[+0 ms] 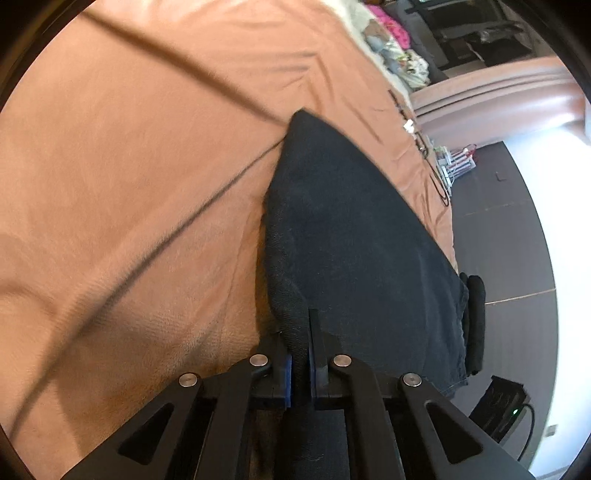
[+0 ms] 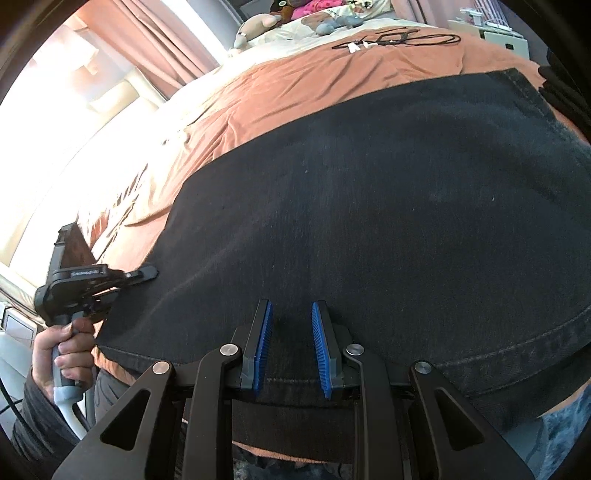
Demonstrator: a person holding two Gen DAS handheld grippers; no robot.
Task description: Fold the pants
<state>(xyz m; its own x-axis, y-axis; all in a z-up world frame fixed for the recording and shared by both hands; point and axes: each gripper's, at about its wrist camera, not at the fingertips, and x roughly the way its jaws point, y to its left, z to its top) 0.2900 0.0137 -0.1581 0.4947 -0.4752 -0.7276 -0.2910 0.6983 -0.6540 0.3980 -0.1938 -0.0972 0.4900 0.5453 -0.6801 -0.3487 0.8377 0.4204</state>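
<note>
Mid-fold, by the look of it. Black pants (image 2: 369, 206) spread flat on orange bedspread (image 1: 129, 184), near bed edge closest to person; already look doubled over into a wide panel w/ stitched hem along near side.

Left gripper (image 1: 300, 343): fingers pressed together, pinching a fold of pants fabric at near-left corner; cloth runs fwd from the pinch to a point further up bed. Seen from right wrist view too (image 2: 144, 275), tip at left edge of pants, handle in person's hand (image 2: 61, 354).

Right gripper (image 2: 291, 332): blue pads (image 2: 264, 343) spread apart, nothing clamped. Hem passes beneath/between the pads, not gripped; touching cloth or just above, can't tell.

Judgement: left corner secured, right corner not yet. Next move calls for closing right pads on near hem, so both near corners held, then lifting together & carrying near edge over toward far edge. Need even height on both sides to keep fold square; denim-like cloth prob heavy, so grip deep enough to avoid slip.

Elsewhere: black cable (image 2: 399, 38) & soft toys (image 2: 258, 26) at far end of bed, well apart from pants.
</note>
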